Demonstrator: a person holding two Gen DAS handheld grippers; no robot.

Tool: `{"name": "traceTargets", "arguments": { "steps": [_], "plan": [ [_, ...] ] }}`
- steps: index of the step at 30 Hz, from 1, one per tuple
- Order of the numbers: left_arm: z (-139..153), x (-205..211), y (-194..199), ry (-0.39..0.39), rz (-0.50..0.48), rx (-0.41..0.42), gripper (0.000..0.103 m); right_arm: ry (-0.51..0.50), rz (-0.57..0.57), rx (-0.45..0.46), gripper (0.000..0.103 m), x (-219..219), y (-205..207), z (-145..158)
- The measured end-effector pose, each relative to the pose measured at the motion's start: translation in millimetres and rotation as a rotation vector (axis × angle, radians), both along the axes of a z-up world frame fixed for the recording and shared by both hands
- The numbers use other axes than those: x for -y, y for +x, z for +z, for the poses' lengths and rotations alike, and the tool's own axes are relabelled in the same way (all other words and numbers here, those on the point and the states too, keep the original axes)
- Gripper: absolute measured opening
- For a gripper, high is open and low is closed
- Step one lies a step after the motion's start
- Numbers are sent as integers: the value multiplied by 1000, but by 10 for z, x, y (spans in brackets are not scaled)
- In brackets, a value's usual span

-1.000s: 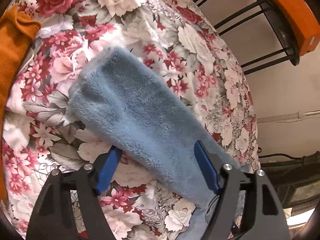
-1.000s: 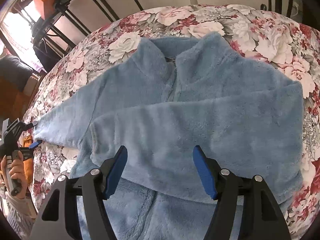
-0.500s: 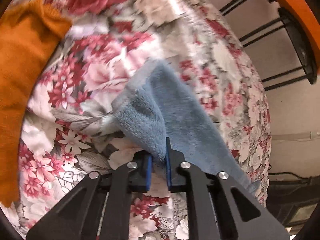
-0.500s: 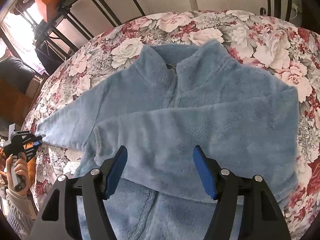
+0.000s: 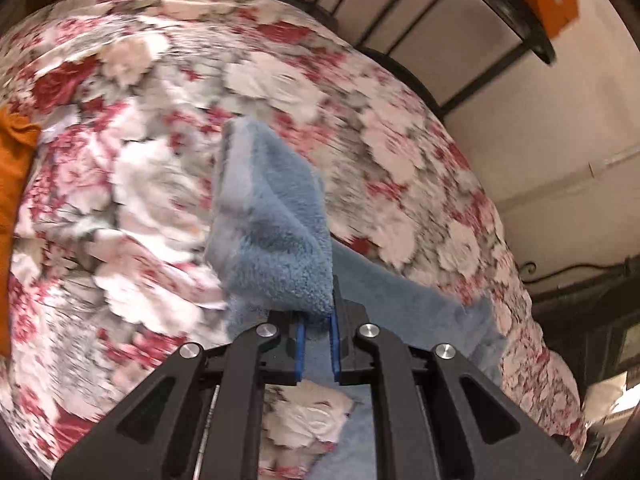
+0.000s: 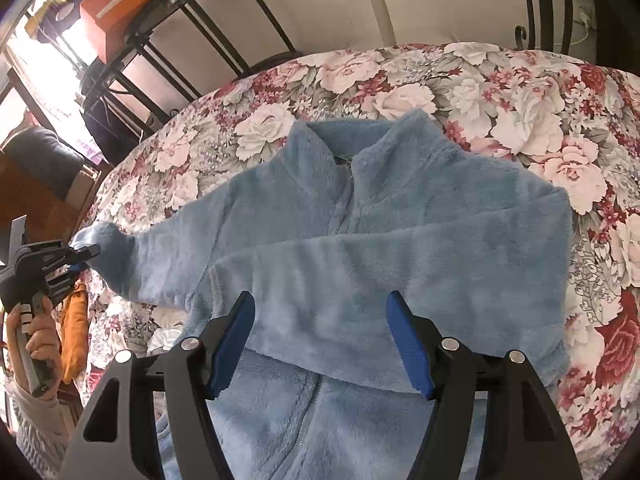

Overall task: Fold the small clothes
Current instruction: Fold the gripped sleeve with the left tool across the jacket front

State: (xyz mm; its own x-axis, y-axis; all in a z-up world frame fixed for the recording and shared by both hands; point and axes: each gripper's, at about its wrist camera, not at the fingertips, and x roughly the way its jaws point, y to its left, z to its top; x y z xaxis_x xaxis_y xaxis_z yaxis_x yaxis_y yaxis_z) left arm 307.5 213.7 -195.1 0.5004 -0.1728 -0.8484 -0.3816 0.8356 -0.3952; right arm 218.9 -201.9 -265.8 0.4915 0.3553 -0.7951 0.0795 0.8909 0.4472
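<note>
A small blue fleece jacket (image 6: 400, 232) lies front up on a floral cloth (image 6: 520, 100). One sleeve is folded across its chest. My left gripper (image 5: 318, 336) is shut on the cuff of the other sleeve (image 5: 276, 232) and holds it lifted above the cloth. In the right wrist view that gripper (image 6: 78, 258) shows at the far left, pinching the sleeve end (image 6: 108, 248). My right gripper (image 6: 320, 340) is open and empty, hovering over the folded sleeve near the jacket's middle.
An orange garment (image 5: 12, 168) lies at the left edge of the cloth, also showing in the right wrist view (image 6: 74, 328). A black metal rack (image 6: 160, 40) with an orange box (image 6: 128, 4) stands behind the table.
My left gripper closed on the sleeve cuff and lifted it off the cloth. The right gripper stayed open and rose slightly.
</note>
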Motion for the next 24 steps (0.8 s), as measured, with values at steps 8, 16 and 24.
{"name": "traceTargets", "arguments": {
  "steps": [8,16,24],
  "plan": [
    [27,763,115,49,-120,2,8,33,-42,11,68,260,-97,48],
    [8,1541,139,92,-259,10,8,74,-110,10,68,620,-225,37],
    [-2,2124,111,94,-354,12,8,82,-148,11,68,841,-376,36]
  ]
}}
